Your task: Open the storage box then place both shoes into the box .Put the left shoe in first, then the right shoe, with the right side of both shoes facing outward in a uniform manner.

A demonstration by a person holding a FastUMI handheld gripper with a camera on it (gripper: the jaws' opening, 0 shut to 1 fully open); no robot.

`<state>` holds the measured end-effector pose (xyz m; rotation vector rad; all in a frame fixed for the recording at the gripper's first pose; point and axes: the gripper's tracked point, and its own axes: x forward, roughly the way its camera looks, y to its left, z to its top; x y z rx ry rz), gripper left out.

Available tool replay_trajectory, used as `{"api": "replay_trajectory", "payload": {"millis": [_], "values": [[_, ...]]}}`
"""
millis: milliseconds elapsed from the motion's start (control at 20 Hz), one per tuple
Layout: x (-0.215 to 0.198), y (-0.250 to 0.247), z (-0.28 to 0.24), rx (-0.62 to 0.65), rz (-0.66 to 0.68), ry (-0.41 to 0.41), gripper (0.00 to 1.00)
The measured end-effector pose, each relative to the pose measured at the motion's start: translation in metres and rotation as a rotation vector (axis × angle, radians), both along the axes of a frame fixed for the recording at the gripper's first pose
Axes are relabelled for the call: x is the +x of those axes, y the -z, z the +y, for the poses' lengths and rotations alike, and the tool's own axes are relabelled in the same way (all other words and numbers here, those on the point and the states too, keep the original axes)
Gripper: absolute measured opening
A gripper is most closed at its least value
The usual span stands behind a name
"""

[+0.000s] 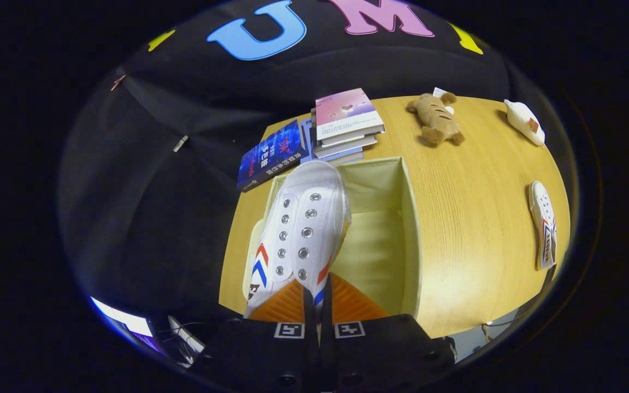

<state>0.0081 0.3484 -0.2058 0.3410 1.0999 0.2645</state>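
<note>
— Now, jaws?
— Nearly closed, pinched on the heel edge of a white shoe (pixel 299 229), lower centre of frame. Gripper (pixel 317 305) just below.
— Shoe where?
— Toe up, hanging over the left wall of the open storage box (pixel 410 229).
— Other shoe?
— Second shoe (pixel 544 224) lying on the wooden surface (pixel 467 207), far right. Books (pixel 344 125) and plush toy (pixel 435 117) upper centre.

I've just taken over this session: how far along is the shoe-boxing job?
Done: the storage box stands open on the table. In hand: the gripper is shut on a white shoe, held over the box's left side, not yet set down. Left: release it, then fetch the other shoe lying on the table, right of the box.
</note>
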Motion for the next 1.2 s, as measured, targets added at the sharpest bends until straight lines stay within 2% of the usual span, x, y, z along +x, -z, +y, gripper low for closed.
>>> {"api": "replay_trajectory", "payload": {"millis": [350, 450, 500, 550, 650, 700, 900, 1200], "values": [[0.0, 0.048, 0.018, -0.073, 0.073, -0.031, 0.07], [0.005, 0.042, 0.034, -0.015, 0.057, -0.041, 0.19], [0.007, 0.031, 0.039, 0.022, 0.034, -0.042, 0.34], [0.01, 0.021, 0.043, 0.04, 0.007, -0.053, 0.45], [0.016, 0.004, 0.032, 0.02, -0.065, -0.099, 0.91], [0.014, -0.005, 0.025, 0.001, -0.108, -0.121, 1.0], [0.013, -0.042, -0.023, -0.051, -0.254, -0.161, 0.98], [0.012, -0.064, -0.144, -0.184, -0.365, -0.136, 0.99]]}}
